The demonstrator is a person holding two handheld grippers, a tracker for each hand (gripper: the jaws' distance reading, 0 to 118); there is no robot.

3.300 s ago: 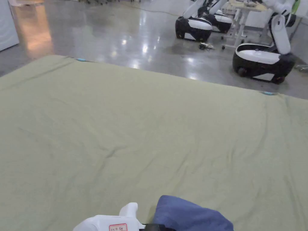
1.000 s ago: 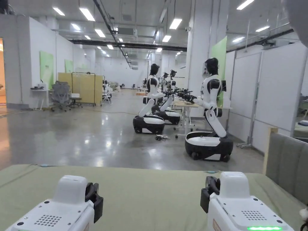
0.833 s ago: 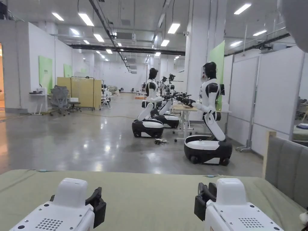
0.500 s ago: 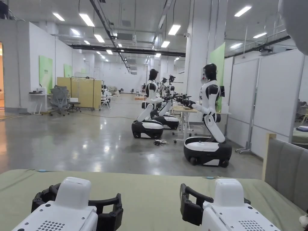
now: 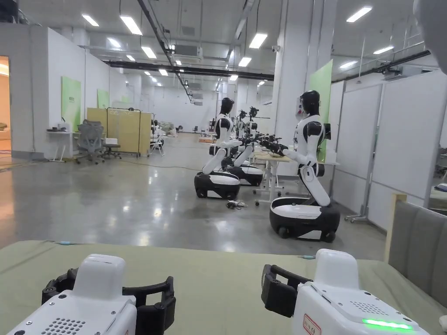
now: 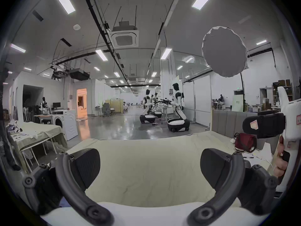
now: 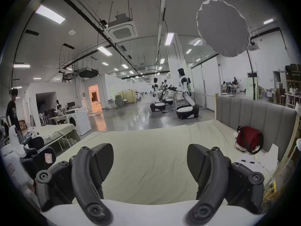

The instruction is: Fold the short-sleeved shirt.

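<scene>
My left gripper (image 5: 109, 283) and right gripper (image 5: 318, 283) are held side by side, low in the head view, above the olive-green sheet of the bed (image 5: 218, 270). In the left gripper view the left gripper (image 6: 149, 167) is open, its black pads (image 6: 86, 166) far apart with bare sheet between them. The right gripper (image 7: 149, 161) is open the same way, nothing between its pads (image 7: 197, 161). Off to the right in the left gripper view, a hand holds the right gripper (image 6: 263, 125).
A grey padded headboard (image 5: 419, 244) borders the bed on the right, with a red bag (image 7: 247, 139) and papers against it. Wheeled white humanoid robots (image 5: 305, 209) stand on the shiny floor beyond. A cloth-covered table (image 6: 37, 131) and a person (image 7: 13, 113) are at left.
The head camera tilted up from the sheet, where a blue garment lay at the near edge. Within the last second both grippers went from narrow to wide open.
</scene>
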